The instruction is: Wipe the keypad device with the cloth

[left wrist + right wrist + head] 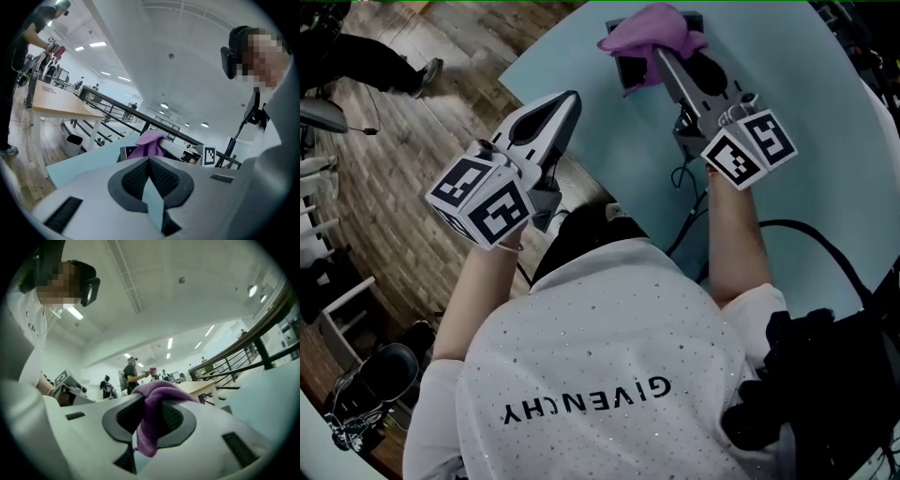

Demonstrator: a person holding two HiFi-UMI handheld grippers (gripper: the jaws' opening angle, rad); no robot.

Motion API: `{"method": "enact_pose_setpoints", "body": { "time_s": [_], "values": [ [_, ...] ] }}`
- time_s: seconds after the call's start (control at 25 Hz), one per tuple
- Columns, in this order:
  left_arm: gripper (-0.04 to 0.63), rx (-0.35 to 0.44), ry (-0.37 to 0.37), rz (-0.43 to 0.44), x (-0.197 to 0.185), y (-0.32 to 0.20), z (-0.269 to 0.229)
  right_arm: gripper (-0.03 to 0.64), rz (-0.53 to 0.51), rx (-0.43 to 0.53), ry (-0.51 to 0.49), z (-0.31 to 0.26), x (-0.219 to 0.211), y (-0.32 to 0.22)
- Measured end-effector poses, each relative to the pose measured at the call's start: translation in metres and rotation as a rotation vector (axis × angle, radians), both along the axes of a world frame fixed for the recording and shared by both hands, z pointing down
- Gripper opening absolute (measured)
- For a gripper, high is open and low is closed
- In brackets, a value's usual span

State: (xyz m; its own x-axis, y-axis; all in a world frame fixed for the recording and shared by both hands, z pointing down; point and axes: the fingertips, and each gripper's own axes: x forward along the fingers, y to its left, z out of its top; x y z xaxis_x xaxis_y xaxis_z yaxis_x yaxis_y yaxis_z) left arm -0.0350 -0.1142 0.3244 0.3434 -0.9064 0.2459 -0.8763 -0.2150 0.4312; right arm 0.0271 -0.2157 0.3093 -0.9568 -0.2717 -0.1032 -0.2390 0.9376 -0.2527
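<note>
At left, over the wood-plank floor (384, 187), the person's left gripper (567, 103) hangs at the near rim of the pale blue round table (609, 131). Its jaws are pressed together on nothing, well apart from the work.

Across the table, the crumpled purple cloth (652, 33) lies on top of the dark box-shaped keypad device (630, 69), which sits close to the far edge with only one corner showing. The right gripper (667, 67) reaches into the heap, its jaws clamped on a fold of the cloth. The right gripper view shows only a narrow pinch of fabric between the pads.

With nothing bracing the device, a firm wiping stroke could likely push it toward the far rim. A grip that thin may also let the cloth slip free under drag. The bunched cloth hides the keys, so it would be hard to judge how much has been wiped.

Thin black cables (689, 220) loop beside the right forearm, and a thicker black cable (806, 230) curves further right. Either might snag on a wide sweep. Black gear (811, 375) sits at the person's right side.
</note>
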Motion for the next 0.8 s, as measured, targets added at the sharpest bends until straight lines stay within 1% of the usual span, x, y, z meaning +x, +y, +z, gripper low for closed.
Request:
{"method": "enact_pose_setpoints", "body": {
  "time_s": [0.04,0.12,0.16,0.24,0.32,0.36,0.44,0.52,0.56,0.72,0.8],
  "values": [
    [0.002,-0.006,-0.017,-0.002,-0.004,-0.002,0.003,0.071,-0.046,0.01,0.029,0.005,-0.015,0.008],
    [0.002,-0.02,-0.023,-0.009,-0.009,-0.004,0.008,0.071,-0.085,0.044,0.14,0.025,-0.039,0.014],
    [0.002,-0.027,-0.016,-0.012,-0.01,-0.004,0.011,0.071,-0.082,0.062,0.206,0.037,-0.048,0.013],
    [0.002,-0.04,-0.001,-0.021,-0.015,-0.003,0.017,0.071,-0.044,0.077,0.328,0.06,-0.062,0.006],
    [0.002,-0.054,0.016,-0.029,-0.023,-0.001,0.024,0.071,0.017,0.058,0.411,0.078,-0.07,-0.007],
    [0.002,-0.059,0.03,-0.035,-0.027,-0.001,0.026,0.071,0.047,0.038,0.43,0.083,-0.072,-0.014],
    [0.002,-0.061,0.064,-0.048,-0.034,-0.003,0.028,0.071,0.09,0.004,0.434,0.087,-0.073,-0.027],
    [0.002,-0.056,0.095,-0.062,-0.042,-0.006,0.029,0.071,0.112,-0.005,0.432,0.089,-0.073,-0.036],
    [0.002,-0.055,0.099,-0.066,-0.045,-0.007,0.029,0.071,0.123,-0.004,0.436,0.089,-0.072,-0.039],
    [0.002,-0.053,0.073,-0.068,-0.057,-0.005,0.027,0.071,0.185,-0.016,0.44,0.085,-0.066,-0.05],
    [0.002,-0.055,0.079,-0.067,-0.059,-0.004,0.028,0.071,0.211,-0.025,0.433,0.083,-0.061,-0.056]
  ]
}}
